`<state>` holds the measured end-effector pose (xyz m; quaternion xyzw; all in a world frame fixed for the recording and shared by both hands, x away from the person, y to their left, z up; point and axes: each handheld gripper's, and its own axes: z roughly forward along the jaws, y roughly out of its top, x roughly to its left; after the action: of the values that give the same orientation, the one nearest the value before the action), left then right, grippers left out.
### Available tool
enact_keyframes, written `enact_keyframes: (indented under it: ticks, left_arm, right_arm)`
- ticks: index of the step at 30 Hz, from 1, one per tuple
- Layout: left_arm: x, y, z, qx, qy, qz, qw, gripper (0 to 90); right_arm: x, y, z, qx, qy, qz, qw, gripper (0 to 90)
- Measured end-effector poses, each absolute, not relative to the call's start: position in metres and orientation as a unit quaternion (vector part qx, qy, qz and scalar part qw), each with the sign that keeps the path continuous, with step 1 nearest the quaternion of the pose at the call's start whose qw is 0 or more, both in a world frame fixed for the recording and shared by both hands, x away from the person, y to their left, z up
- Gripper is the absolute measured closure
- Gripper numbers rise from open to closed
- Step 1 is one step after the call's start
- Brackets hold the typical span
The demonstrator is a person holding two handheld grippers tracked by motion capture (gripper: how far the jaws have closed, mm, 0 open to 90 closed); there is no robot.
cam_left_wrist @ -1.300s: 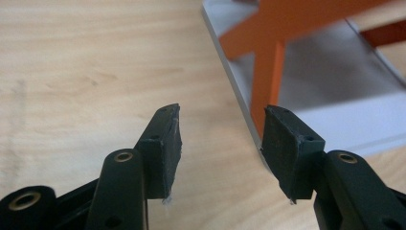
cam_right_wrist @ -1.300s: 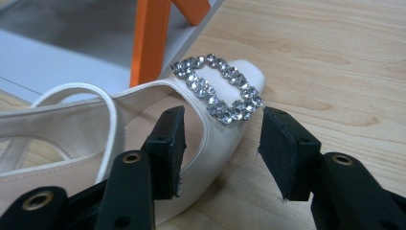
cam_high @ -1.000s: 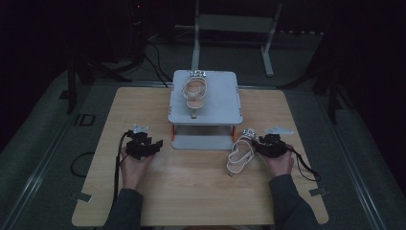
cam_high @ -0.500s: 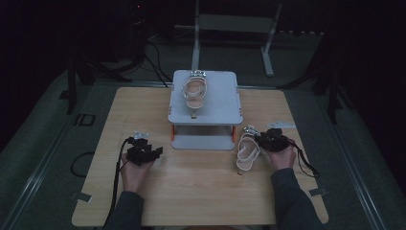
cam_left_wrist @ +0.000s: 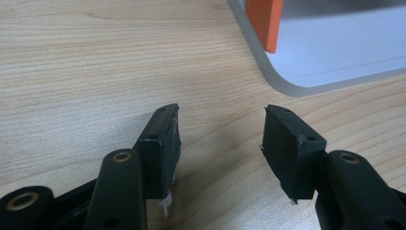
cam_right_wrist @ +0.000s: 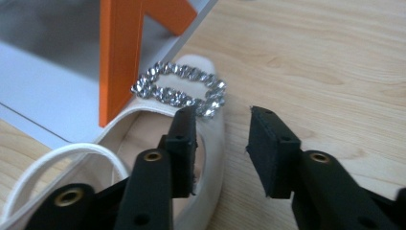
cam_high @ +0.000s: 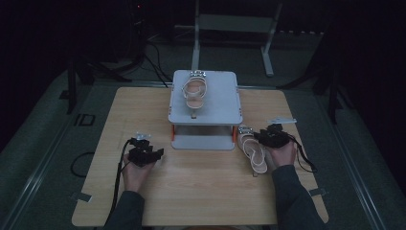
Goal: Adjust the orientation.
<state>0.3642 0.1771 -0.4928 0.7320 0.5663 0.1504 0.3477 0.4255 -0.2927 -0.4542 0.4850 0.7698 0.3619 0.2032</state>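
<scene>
While your left gripper (cam_high: pixel 152 152) rests on the worktop (cam_high: pixel 201 191) just left of the grey stand (cam_high: pixel 225 108), its jaws stand apart with only bare wood between them. Leave it parked there, clear of the stand's lower shelf.

On top of the stand lies one pale sandal (cam_high: pixel 194 91), so the upper deck is half taken. The second sandal (cam_high: pixel 252 148), the one you are working on, lies flat on the worktop just right of the stand, its jewelled buckle (cam_right_wrist: pixel 179 88) close against the stand's orange post (cam_right_wrist: pixel 117 57).

Your right gripper (cam_right_wrist: pixel 222 143) is at that sandal. Its jaws have just been opening and now straddle the sandal's outer edge, one over the insole and one outside, with no pad pressing. To grip well, I judge you should sink a little lower so both pads bite the sole edge, then close firmly.

The post is the likely snag: draw the sandal away from the stand before you lift. A small pale piece (cam_high: pixel 281 120) lies on the worktop farther right of the stand.
</scene>
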Motion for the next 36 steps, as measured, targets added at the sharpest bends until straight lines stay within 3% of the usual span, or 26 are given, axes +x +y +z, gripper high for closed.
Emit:
enact_keyframes:
  ticks: [8,23,32,33,36]
  left_arm:
    - [0.364,0.178,-0.497,0.73,0.567,0.157,0.347,47.6]
    - [0.363,0.181,-0.499,0.727,0.565,0.164,0.355,47.5]
    - [0.363,0.18,-0.499,0.728,0.563,0.167,0.354,47.3]
    - [0.363,0.18,-0.499,0.729,0.563,0.167,0.353,47.3]
    - [0.363,0.18,-0.5,0.729,0.562,0.168,0.353,47.3]
  right_arm:
    - [0.397,-0.294,-0.432,0.481,0.759,0.38,0.218,47.8]
    - [0.375,-0.28,-0.445,0.492,0.777,0.332,0.208,46.4]
    - [0.377,-0.28,-0.448,0.511,0.78,0.297,0.207,55.0]
    - [0.377,-0.283,-0.446,0.515,0.778,0.295,0.205,59.8]
    - [0.377,-0.284,-0.445,0.519,0.777,0.292,0.204,63.5]
